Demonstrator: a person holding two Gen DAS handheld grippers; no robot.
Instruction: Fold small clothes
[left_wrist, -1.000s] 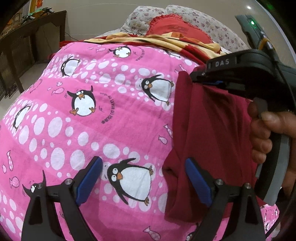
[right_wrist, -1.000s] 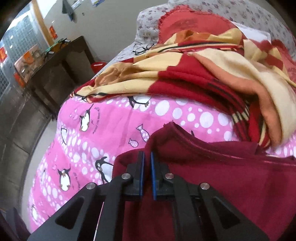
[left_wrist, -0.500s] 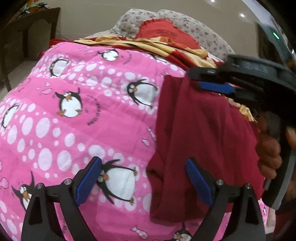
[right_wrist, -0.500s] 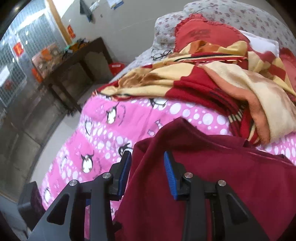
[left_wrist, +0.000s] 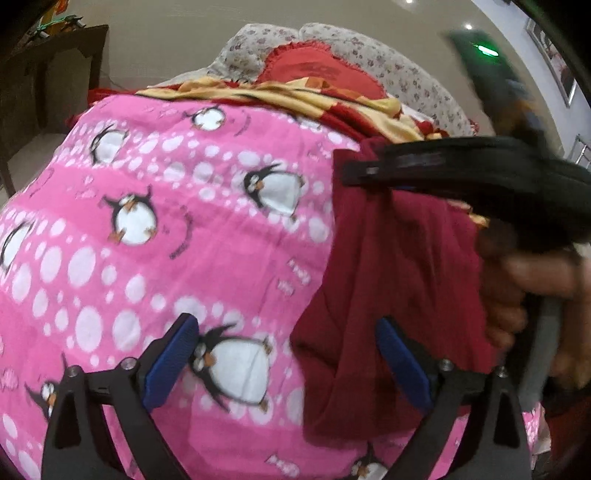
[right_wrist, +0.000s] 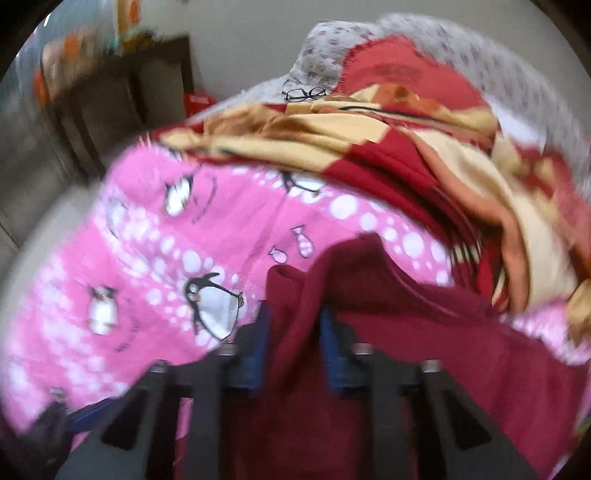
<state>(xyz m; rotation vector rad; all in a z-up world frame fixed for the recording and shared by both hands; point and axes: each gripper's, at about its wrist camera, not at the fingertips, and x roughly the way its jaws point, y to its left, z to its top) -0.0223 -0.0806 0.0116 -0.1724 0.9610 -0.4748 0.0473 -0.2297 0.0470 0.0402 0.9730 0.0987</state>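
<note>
A dark red garment lies folded on the pink penguin bedsheet, at the right of the left wrist view. My left gripper is open and empty, its blue pads astride the garment's near left edge. My right gripper is open, its blue pads either side of a raised fold of the garment. The right gripper also shows in the left wrist view, over the garment's far edge, held by a hand.
A red and yellow blanket lies bunched at the head of the bed, before a red cushion and floral pillows. Glasses lie on a pillow. A dark wooden table stands at the left.
My right gripper has opened and let go of the garment's edge, then shifted; its view is blurred by motion. My left gripper has stayed open.
</note>
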